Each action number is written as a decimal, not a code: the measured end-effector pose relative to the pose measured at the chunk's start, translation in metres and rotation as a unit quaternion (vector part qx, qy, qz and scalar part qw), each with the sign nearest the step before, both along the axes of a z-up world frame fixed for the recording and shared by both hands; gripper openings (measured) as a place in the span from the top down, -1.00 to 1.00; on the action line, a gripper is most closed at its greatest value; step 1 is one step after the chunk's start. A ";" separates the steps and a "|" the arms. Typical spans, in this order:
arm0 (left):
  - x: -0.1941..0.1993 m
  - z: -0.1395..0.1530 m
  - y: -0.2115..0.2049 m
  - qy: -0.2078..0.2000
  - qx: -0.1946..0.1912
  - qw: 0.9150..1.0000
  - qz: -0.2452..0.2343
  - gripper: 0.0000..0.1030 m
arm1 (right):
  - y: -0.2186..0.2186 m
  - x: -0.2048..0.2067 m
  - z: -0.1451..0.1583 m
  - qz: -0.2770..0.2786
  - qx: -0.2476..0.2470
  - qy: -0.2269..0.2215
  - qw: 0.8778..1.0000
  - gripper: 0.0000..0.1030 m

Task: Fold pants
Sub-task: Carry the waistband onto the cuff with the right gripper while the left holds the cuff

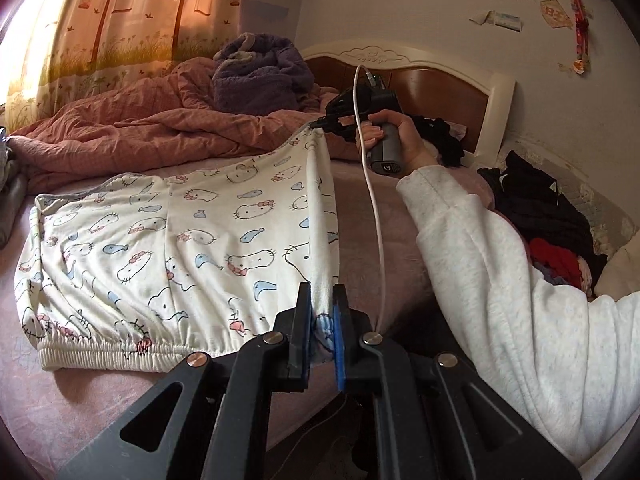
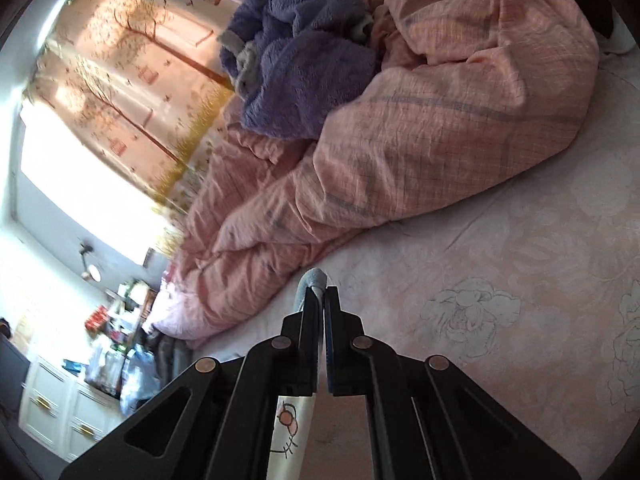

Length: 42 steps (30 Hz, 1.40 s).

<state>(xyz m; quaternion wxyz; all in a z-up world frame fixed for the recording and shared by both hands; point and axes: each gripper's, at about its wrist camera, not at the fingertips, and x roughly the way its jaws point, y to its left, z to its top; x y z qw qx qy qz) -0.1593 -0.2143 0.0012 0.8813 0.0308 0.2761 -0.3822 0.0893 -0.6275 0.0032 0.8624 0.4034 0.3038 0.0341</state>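
White pants [image 1: 168,248] with a cartoon cat and fish print lie spread on the pink bed sheet [image 1: 72,400], elastic waistband toward me. My left gripper [image 1: 322,304] is shut on the near right edge of the pants and lifts it off the bed. My right gripper [image 1: 326,123], held in a hand farther up the bed, is shut on the far end of that same edge, so the edge hangs taut between the two. In the right wrist view the right gripper [image 2: 321,294] pinches a grey cuff [image 2: 314,278], with printed fabric [image 2: 290,428] below the jaws.
A rumpled pink quilt [image 1: 132,132] and a purple fleece blanket [image 1: 260,76] lie along the far side of the bed. A pile of dark and red clothes [image 1: 552,220] sits at the right by the wooden headboard [image 1: 432,80]. A white cable [image 1: 374,208] hangs from the right gripper.
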 end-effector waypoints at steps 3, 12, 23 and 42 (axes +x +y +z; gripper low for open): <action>-0.006 0.000 0.010 -0.013 0.007 1.000 0.016 0.85 | 0.020 0.010 0.003 0.016 -0.023 0.006 1.000 0.96; -0.004 -0.014 0.076 -0.012 0.027 0.994 0.107 0.85 | 0.149 0.048 0.052 0.105 -0.108 -0.027 0.988 0.96; 0.011 -0.027 0.125 -0.007 0.022 0.986 0.164 0.84 | 0.341 0.127 0.092 0.187 -0.222 -0.021 0.957 0.96; 0.035 -0.055 0.182 0.054 -0.016 0.980 0.190 0.83 | 0.546 0.195 0.025 0.305 -0.254 0.033 0.917 0.96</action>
